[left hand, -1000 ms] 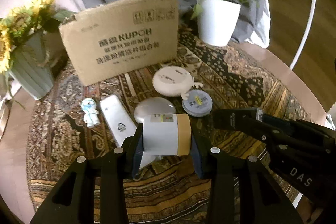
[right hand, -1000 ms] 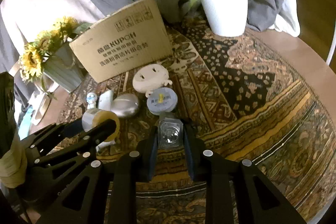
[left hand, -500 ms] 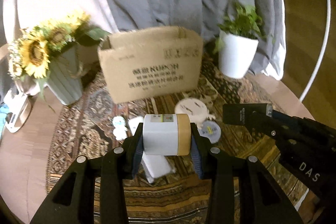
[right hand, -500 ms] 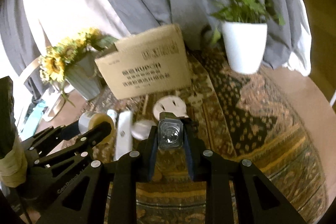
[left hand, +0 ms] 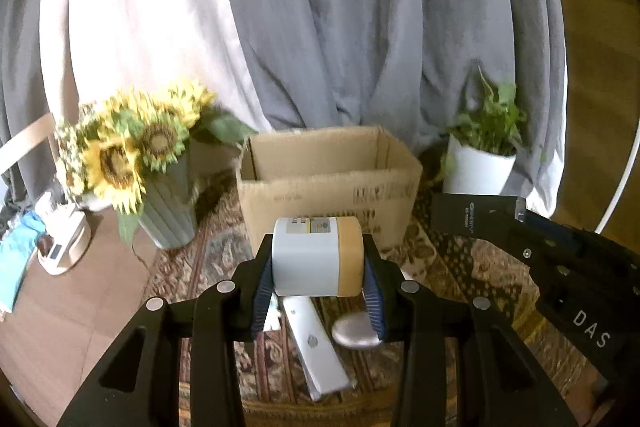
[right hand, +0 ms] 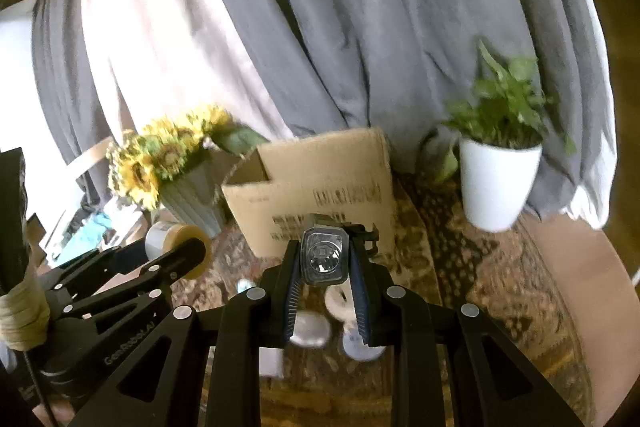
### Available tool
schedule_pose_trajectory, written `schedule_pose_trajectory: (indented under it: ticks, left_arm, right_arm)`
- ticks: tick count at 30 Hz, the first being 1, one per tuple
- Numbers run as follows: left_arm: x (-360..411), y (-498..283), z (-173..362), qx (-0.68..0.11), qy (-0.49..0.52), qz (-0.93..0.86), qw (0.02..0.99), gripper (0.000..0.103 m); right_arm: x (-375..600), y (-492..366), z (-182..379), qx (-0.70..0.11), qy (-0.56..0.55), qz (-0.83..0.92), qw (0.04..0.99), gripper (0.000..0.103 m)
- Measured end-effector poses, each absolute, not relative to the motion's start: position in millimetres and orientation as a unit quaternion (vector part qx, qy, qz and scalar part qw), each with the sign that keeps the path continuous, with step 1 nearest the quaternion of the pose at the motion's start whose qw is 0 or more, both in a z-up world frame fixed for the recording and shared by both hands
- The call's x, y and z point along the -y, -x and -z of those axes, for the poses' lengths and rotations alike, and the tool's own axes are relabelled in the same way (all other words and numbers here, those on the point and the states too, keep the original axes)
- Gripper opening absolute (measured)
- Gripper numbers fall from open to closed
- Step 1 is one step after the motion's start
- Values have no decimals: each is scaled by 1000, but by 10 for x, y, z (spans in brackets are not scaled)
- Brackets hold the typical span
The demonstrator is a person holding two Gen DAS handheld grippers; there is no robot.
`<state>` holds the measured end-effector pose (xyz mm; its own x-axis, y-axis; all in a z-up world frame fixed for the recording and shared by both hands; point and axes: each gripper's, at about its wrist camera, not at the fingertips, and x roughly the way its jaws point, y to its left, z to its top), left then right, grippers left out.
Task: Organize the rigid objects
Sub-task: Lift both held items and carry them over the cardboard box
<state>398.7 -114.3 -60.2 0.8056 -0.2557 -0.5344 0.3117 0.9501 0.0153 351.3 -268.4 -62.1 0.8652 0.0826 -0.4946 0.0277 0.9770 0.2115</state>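
My left gripper (left hand: 318, 293) is shut on a white jar with a tan lid (left hand: 316, 255), held sideways above the rug. Straight ahead stands an open cardboard box (left hand: 328, 183), its inside showing. My right gripper (right hand: 325, 297) is shut on a small clear square case (right hand: 323, 258), in front of the same cardboard box (right hand: 320, 187). In the right wrist view the left gripper with the jar (right hand: 176, 241) is at the left. Below lie a white remote (left hand: 314, 343), a silver oval dish (left hand: 354, 331), a round white disc (right hand: 338, 301) and a grey tin (right hand: 356, 343).
A vase of sunflowers (left hand: 160, 195) stands left of the box and a white potted plant (right hand: 496, 183) to its right. Grey and white curtains (left hand: 320, 27) hang behind. A patterned round rug (right hand: 480, 287) covers the floor; clutter (left hand: 48, 243) lies at the far left.
Both grippers have risen with their objects and tilted up; the box top opening now shows, and the objects on the rug have dropped low in both views.
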Motion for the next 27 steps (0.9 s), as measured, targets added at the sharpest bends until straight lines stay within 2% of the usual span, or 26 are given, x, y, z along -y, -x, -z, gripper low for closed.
schedule_pose_trajectory:
  ticks: [12, 27]
  left_arm:
    - [1149, -4349, 240, -248, -55, 147, 956, 39]
    - [1253, -5073, -6, -247, -72, 150, 955, 39]
  right_arm:
    - [2632, -3818, 181, -213, -83, -29, 973, 25]
    - [2746, -4534, -37, -229, -81, -31, 969, 25]
